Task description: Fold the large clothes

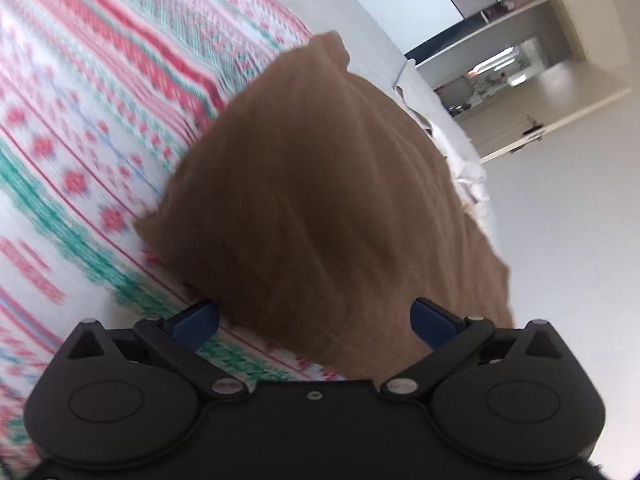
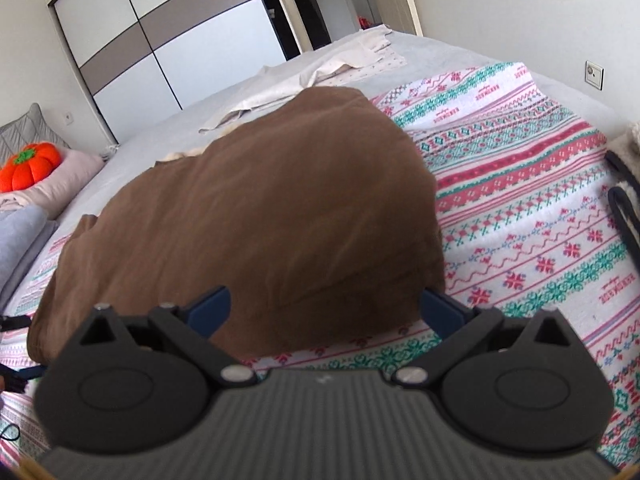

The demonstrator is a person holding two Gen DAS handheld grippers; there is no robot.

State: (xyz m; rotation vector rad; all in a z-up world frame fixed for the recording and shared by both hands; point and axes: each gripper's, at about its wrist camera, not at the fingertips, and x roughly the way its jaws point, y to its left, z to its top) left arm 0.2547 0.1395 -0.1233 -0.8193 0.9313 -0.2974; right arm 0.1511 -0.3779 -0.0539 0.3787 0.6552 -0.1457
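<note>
A brown garment [image 2: 256, 208] lies folded in a thick bundle on a patterned red, green and white blanket [image 2: 540, 200] spread over the bed. In the left wrist view the same brown garment [image 1: 320, 208] fills the middle, tilted and blurred. My left gripper [image 1: 316, 320] stands open, its blue pads [image 1: 196, 320] wide apart just before the near edge of the cloth, nothing pinched. My right gripper [image 2: 324, 312] is open too, blue pads [image 2: 440, 312] spread at the garment's near edge, with no cloth between them.
A cream sheet [image 2: 320, 76] lies crumpled on the grey bedspread behind the garment. An orange pumpkin cushion [image 2: 30, 166] rests on a pink pillow at the left. A wardrobe with sliding doors [image 2: 168, 36] stands beyond. Black straps [image 2: 624, 200] lie at the right edge.
</note>
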